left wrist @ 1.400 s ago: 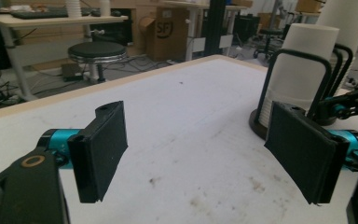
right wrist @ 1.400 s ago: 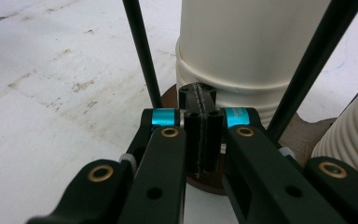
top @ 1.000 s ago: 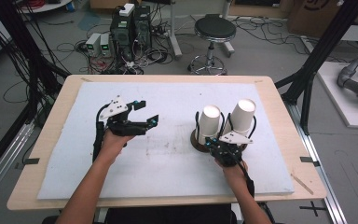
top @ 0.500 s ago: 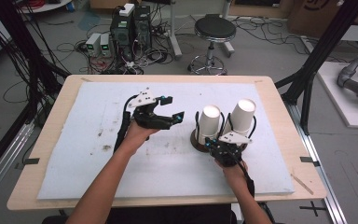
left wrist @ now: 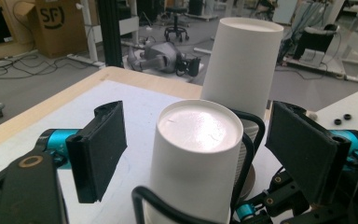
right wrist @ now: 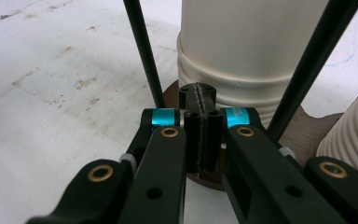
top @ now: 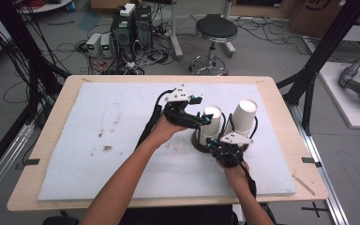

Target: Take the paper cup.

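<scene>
The left gripper [left wrist: 193, 154] hangs spread around the nearer upside-down white paper cup [left wrist: 198, 158] on the black wire rack [left wrist: 244, 140], not yet pinching; lifting remains. The right gripper [right wrist: 200, 135], pressed together, steadies the rack's round brown base [right wrist: 303, 133] on the tabletop [top: 122, 122]

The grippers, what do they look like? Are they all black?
Mostly black. The left gripper and right gripper have black metal links, bright blue collars, brass-coloured pins, and flat black padded fingers. Each carries a grey three-cornered plate on top and trails a black cable. The person's forearms are bare, with no sleeves.
</scene>
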